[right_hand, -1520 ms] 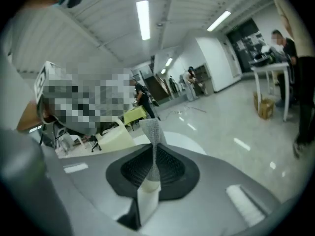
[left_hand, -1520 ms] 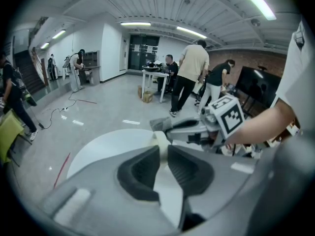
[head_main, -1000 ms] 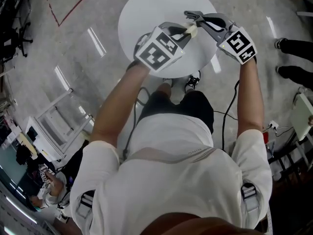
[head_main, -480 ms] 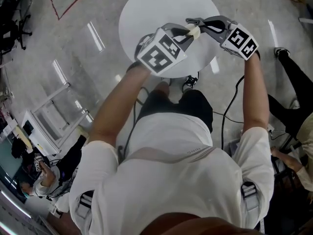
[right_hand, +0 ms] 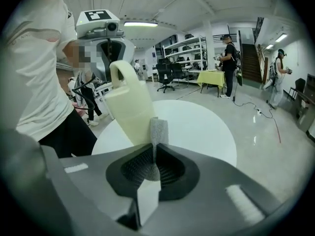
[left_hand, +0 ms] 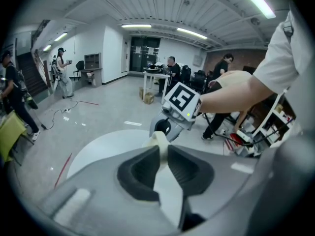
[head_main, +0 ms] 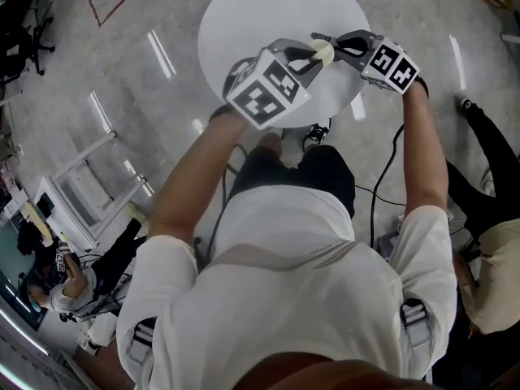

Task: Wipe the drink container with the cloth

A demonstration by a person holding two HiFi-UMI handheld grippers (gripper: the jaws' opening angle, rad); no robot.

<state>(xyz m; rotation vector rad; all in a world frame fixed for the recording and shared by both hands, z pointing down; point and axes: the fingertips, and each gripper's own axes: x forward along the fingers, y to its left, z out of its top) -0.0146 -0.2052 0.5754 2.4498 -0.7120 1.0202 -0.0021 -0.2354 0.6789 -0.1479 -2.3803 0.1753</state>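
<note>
In the head view, your left gripper (head_main: 309, 54) and its marker cube (head_main: 264, 88) cover nearly all of the drink container (head_main: 323, 54) above the round table (head_main: 244, 15); only a cream tip shows. The cloth cannot be made out there, lost among the jaws of your right gripper (head_main: 323, 39) over the table's near half. Your grippers and forearms hide the table's near rim. In the left gripper view the container's body lies behind the pads, only its top poking out above the table. In the right gripper view the cloth (right_hand: 157, 129) sinks out of sight between the pads. The gripper body there hides the container's base, so you cannot tell whether it touches the table.
</note>
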